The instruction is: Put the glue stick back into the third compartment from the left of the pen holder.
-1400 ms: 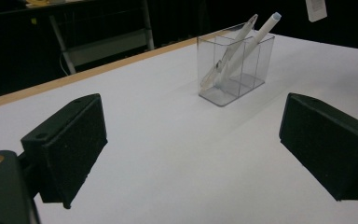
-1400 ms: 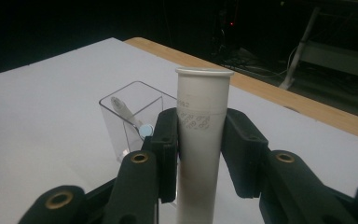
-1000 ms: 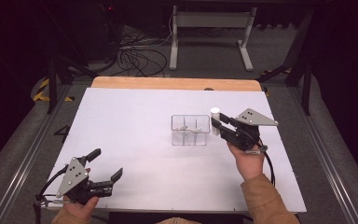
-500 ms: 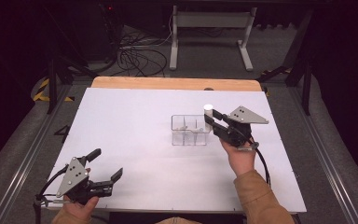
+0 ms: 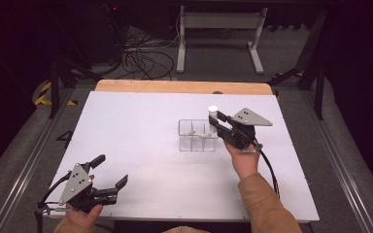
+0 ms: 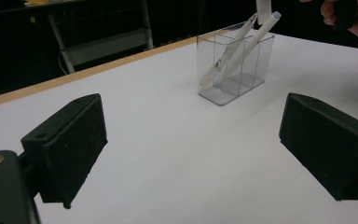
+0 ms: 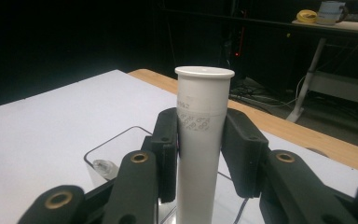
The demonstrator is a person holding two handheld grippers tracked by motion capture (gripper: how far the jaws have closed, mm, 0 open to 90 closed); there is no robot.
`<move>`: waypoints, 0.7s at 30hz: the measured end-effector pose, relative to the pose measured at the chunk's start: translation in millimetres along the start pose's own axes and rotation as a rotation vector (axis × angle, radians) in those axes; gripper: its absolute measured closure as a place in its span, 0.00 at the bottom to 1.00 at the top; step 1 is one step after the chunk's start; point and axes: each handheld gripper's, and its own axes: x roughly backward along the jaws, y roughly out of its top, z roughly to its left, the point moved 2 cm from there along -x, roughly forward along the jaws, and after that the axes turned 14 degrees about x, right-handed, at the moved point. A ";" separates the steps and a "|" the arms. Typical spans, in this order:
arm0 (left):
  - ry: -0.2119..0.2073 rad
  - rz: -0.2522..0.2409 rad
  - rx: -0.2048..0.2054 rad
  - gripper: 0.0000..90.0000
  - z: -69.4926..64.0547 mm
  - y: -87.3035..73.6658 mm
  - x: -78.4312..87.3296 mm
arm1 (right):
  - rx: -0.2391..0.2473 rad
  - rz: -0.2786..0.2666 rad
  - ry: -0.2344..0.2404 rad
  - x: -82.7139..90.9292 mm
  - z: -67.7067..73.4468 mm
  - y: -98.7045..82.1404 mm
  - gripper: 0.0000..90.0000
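A clear plastic holder (image 5: pixel 197 136) with several compartments stands right of the middle of the white table (image 5: pixel 136 121). Two white pens (image 6: pixel 228 56) lean inside the holder (image 6: pixel 235 70). My right gripper (image 5: pixel 214 124) is shut on an upright white tube (image 5: pixel 212 115) with a flanged top, held over the holder's right end. In the right gripper view its pads clamp the tube (image 7: pixel 203 121) on both sides, with the holder's rim (image 7: pixel 116 142) just below. My left gripper (image 5: pixel 110 171) rests near the front left edge, its pads (image 6: pixel 70 144) wide apart with nothing between them.
A wooden strip (image 5: pixel 184 86) runs along the table's far edge. Behind it on the floor are coiled cables (image 5: pixel 145 58) and a metal stand (image 5: pixel 218 24). Bare white tabletop lies between the left gripper and the holder.
My right gripper has carried the white tube leftward and slightly down, from beside the holder's right end to over it. The left gripper has not moved.
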 end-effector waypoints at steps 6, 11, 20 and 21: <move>0.000 0.000 -0.003 0.09 0.3 0.1 0.3 | 0.000 0.005 -0.005 -6.3 -1.2 -3.1 0.75; 0.000 0.000 -0.001 0.09 0.1 0.1 0.3 | -0.002 0.024 -0.012 -10.8 -1.1 -7.4 0.75; -0.001 0.001 0.000 0.09 0.5 0.0 0.2 | 0.008 0.057 -0.019 -15.1 -0.7 -15.1 0.61; -0.001 0.000 0.001 0.09 0.5 0.0 0.2 | 0.003 0.055 -0.021 -14.3 -0.7 -14.7 0.58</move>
